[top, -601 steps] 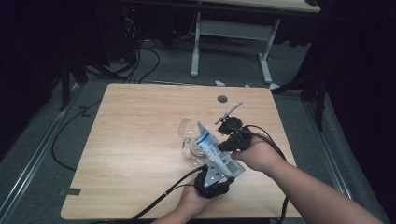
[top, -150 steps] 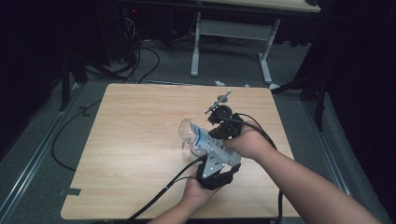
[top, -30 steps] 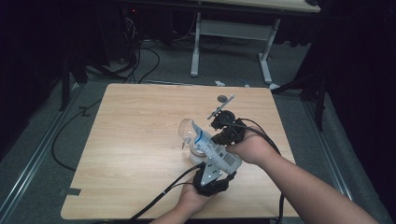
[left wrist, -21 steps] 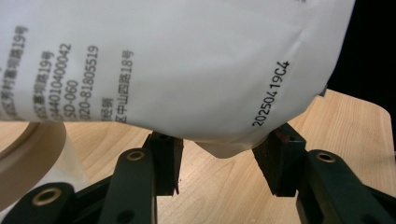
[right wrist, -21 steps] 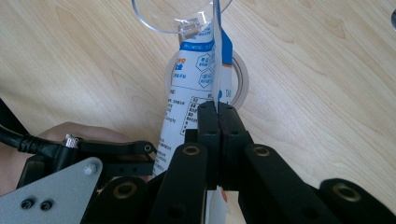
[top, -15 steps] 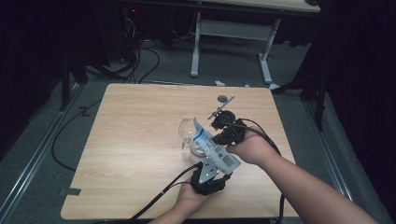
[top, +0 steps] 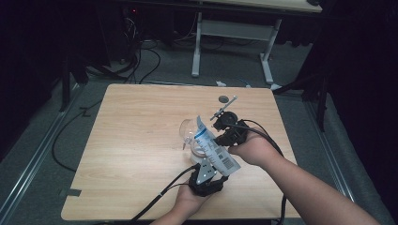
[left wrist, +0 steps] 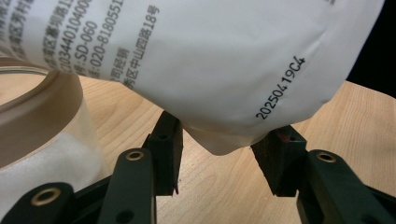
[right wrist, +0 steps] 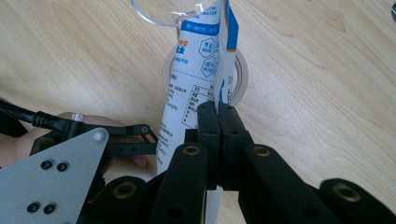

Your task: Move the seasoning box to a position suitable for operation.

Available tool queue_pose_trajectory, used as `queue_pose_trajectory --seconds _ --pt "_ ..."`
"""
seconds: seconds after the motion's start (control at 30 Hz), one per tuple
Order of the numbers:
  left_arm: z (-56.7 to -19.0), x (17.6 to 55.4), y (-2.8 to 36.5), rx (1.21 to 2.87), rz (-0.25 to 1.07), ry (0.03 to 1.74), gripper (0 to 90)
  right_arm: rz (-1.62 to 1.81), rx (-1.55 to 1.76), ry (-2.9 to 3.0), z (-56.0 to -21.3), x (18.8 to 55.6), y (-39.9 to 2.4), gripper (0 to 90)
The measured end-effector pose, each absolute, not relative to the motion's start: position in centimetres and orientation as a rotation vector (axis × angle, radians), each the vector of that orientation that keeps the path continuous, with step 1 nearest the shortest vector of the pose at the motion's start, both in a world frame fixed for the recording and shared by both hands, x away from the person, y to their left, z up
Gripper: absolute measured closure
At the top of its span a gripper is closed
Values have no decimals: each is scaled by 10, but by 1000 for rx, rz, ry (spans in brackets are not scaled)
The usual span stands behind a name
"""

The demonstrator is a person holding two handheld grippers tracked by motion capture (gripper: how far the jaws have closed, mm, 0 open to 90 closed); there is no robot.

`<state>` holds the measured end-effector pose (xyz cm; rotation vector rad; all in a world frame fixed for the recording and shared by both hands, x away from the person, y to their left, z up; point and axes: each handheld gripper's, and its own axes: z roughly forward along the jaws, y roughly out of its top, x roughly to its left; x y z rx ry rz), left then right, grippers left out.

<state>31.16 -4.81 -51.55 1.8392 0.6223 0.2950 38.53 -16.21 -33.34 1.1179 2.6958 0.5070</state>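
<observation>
A white pouch with blue print [top: 213,147] hangs tilted, its top end over a clear glass jar [top: 190,133] on the wooden table [top: 136,131]. My left gripper [top: 212,169] comes up from the near edge and is shut on the pouch's bottom end [left wrist: 224,135], a pad pressing on each side. My right gripper [top: 219,137] reaches in from the right and is shut on the pouch's side seam [right wrist: 218,100]. The jar [left wrist: 37,144] has white powder in it. Its clear rim [right wrist: 159,16] lies just past the pouch's top in the right gripper view.
A small dark round hole [top: 224,99] sits near the table's far edge. Each gripper trails a black cable [top: 159,197] off the near edge. Behind the table stand white desk legs [top: 197,47], with loose cables on the floor [top: 141,61].
</observation>
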Motion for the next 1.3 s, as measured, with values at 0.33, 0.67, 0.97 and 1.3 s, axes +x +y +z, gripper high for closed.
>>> queue_pose_trajectory --seconds 0.33,0.67,0.97,1.3 --pt "-519 313 -46 1856 289 640 546 495 1127 2695 -334 383 -162 895" --pt "-523 315 -44 1857 293 658 548 489 1125 2697 -334 382 -162 894" --pt "-526 316 -44 1869 292 663 553 484 1122 2703 -335 383 -162 892" --pt "-526 315 -44 1871 290 661 548 500 1131 2699 -335 383 -161 897"
